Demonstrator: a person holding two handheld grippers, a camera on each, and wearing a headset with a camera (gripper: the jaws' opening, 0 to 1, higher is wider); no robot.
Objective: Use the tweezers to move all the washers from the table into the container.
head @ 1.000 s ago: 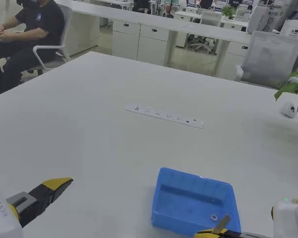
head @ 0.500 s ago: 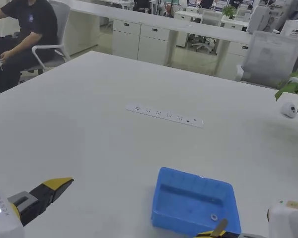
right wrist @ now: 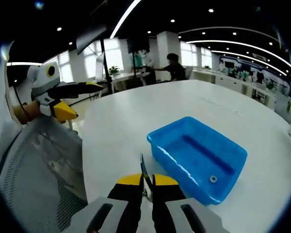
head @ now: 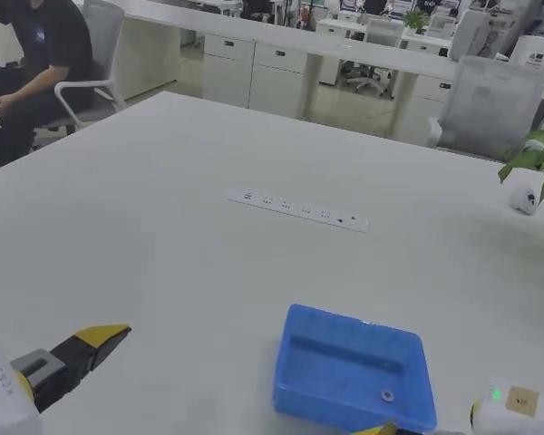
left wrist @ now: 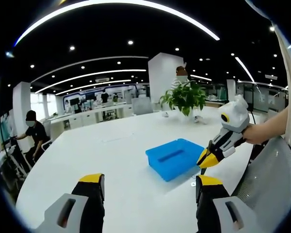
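Note:
A blue container (head: pixel 354 367) stands on the white table (head: pixel 208 263) with one small washer (head: pixel 386 395) inside, near its front right corner. My right gripper (right wrist: pixel 148 182) is shut on thin metal tweezers (right wrist: pixel 142 171), whose tips point toward the near rim of the blue container (right wrist: pixel 199 158), where the washer (right wrist: pixel 213 179) shows. The yellow tip of the right gripper (head: pixel 383 429) is barely in sight at the bottom edge. My left gripper (left wrist: pixel 150 187) is open and holds nothing, left of the blue container (left wrist: pixel 177 156). A small pale speck (left wrist: pixel 193 184) lies beside the container; it is too small to identify.
A white power strip (head: pixel 297 210) lies across the middle of the table. A potted plant (head: pixel 537 163) and a small white object (head: pixel 524 200) stand at the far right. A seated person (head: pixel 36 54) is beyond the far left corner. Office chairs and desks stand behind.
My right gripper has drawn back toward the bottom edge, so less of its tip and the tweezers shows. The left gripper has stayed put. The seated person has shifted left.

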